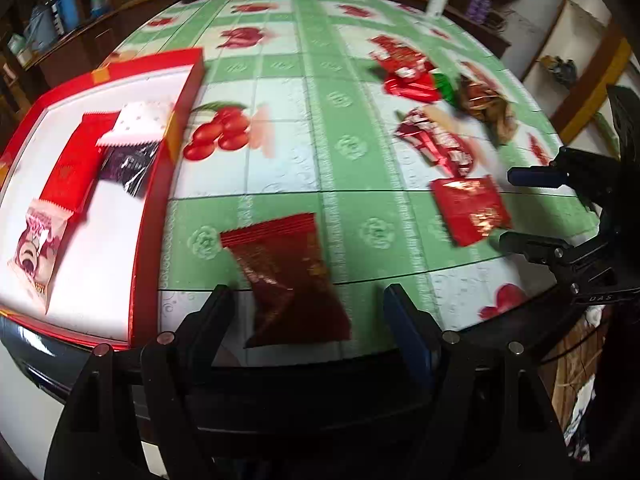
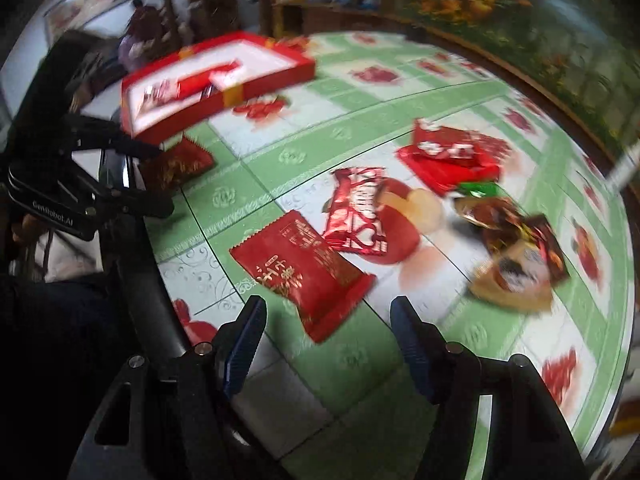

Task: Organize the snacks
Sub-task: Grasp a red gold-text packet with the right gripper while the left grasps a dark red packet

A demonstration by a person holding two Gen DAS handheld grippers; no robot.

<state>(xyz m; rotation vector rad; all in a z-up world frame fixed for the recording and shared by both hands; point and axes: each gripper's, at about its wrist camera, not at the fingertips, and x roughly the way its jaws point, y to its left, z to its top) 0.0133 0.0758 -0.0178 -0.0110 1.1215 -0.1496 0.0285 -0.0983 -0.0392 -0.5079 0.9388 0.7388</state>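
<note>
We find the left gripper with jaws apart, nothing clamped, poised over a dark red packet lying flat on the tablecloth near the table's front edge. The right gripper likewise stands open and empty above a bright red packet with gold lettering. To the left sits a red tray with a white floor; it holds four packets: a pink one, a red one, a white one and a dark one. Further loose snacks lie scattered on the cloth beyond the right gripper, well apart from the tray.
</note>
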